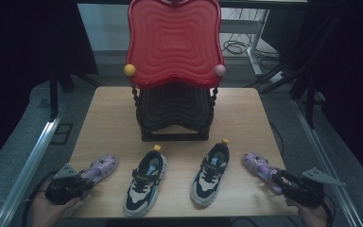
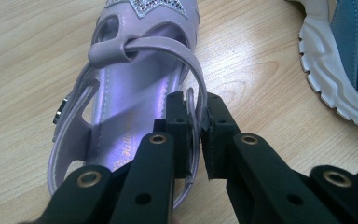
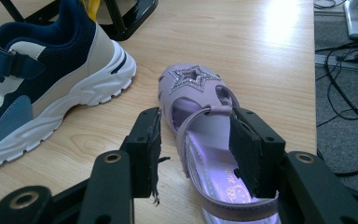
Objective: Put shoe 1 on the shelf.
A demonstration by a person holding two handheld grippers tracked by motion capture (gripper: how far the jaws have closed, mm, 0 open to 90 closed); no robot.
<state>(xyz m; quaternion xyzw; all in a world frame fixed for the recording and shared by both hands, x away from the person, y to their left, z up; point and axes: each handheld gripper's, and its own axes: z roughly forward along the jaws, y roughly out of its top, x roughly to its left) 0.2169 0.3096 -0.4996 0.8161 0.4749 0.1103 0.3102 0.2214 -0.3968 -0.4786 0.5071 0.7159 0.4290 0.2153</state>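
The work in hand looks like moving the two purple sandals, and it is only at the grasping stage. On the table (image 1: 108, 101), the left sandal (image 1: 101, 168) lies at about 8 o'clock and the right sandal (image 1: 260, 168) at about 4 o'clock, with two sneakers (image 1: 146, 182) (image 1: 211, 174) between them and a red-and-black rack (image 1: 174, 71) standing at 12 o'clock. The left gripper (image 2: 196, 126) has its jaws pinched on the left sandal's (image 2: 135, 93) side strap, so that hold looks made, though the sandal rests flat on the wood. The right gripper (image 3: 196, 144) has its jaws spread wide on either side of the right sandal's (image 3: 200, 121) heel end, one jaw outside the strap at 9 o'clock, the other over the insole at 3 o'clock, neither squeezing. I judge one grip done, the other to close, and both sandals yet to be lifted; where they should go I cannot tell.
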